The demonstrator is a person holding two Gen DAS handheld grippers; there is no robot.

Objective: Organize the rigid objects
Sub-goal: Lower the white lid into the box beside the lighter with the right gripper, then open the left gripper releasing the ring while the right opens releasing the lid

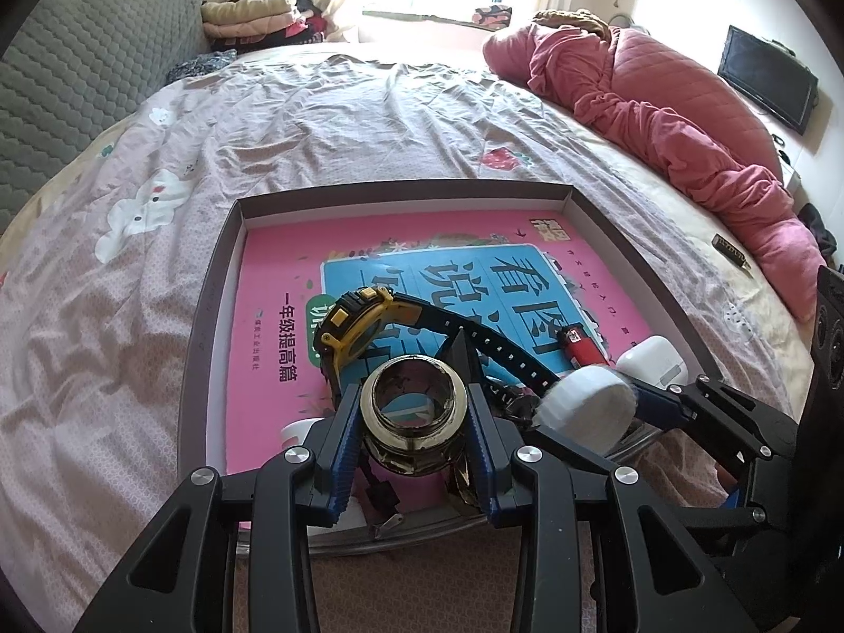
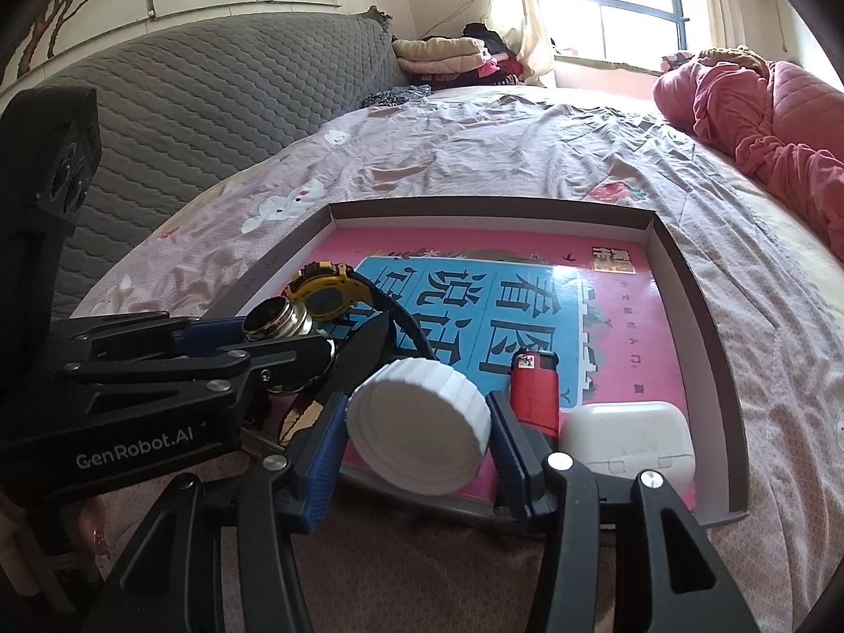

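A bed (image 1: 316, 121) is filling both views, its pink printed sheet lying in soft wrinkles; a red quilt (image 1: 659, 121) is bunching along the right side, and a grey quilted headboard (image 2: 200, 105) is curving out of frame at the left.

A shallow cardboard tray (image 1: 606, 211) with thin upright walls is sitting on the sheet. Its near edge is disappearing behind both tools, so that side is hard to make out. A glossy pink and blue book (image 1: 274, 274) is lying flat inside, covering nearly the whole floor, its lower part hidden under the objects.

The left tool (image 1: 414, 401) is pinching a small glass jar (image 1: 414, 395) by its round open neck, blue ribbed pads pressing on both sides; the jar body below is mostly hidden and what is inside is unclear. It is hanging over the tray's near edge. The right tool (image 2: 419, 422) is gripping a white ribbed plastic lid (image 2: 419, 422), a squat disc tilting toward the camera, also over the near part of the tray.

A yellow and black watch (image 1: 351, 322) is lying on the book, its perforated strap partly hiding behind the jar. A pointed black shape (image 2: 364, 348) is sticking up beside it, too cut off to identify. A white rounded case (image 2: 627, 438) is sitting in the near right corner, touching a red lighter (image 2: 533, 390).
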